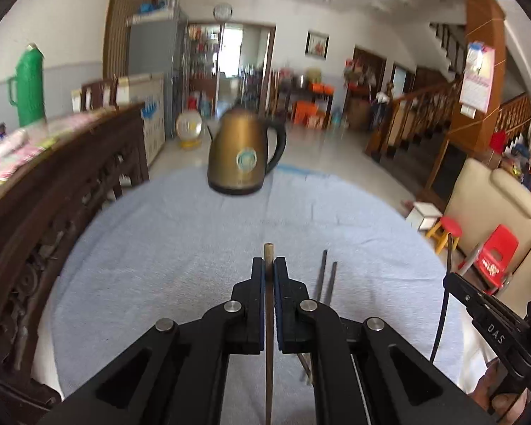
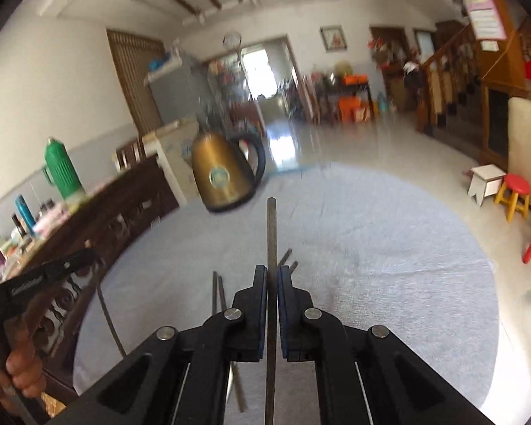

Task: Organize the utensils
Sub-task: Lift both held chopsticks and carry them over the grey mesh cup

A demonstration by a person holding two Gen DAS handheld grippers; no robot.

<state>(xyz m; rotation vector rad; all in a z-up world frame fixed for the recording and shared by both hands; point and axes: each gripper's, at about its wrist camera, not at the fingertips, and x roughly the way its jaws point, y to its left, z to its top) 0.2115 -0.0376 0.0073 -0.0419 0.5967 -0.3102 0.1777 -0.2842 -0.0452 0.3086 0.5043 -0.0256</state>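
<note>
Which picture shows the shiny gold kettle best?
The left wrist view shows the gold kettle best: it sits upright near the middle at the far edge of the blue cloth, with its round label and black handle clear. The right wrist view shows the same kettle, but tilted and more blurred.

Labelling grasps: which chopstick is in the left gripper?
The brown chopstick, clamped in the left gripper; the right gripper holds a grey chopstick.

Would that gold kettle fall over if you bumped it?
Probably not easily: the gold kettle looks wide at its base and sits flat on the blue cloth. Its handle sticks out sideways, so a knock there might turn it. How full it is can't be seen.
</note>
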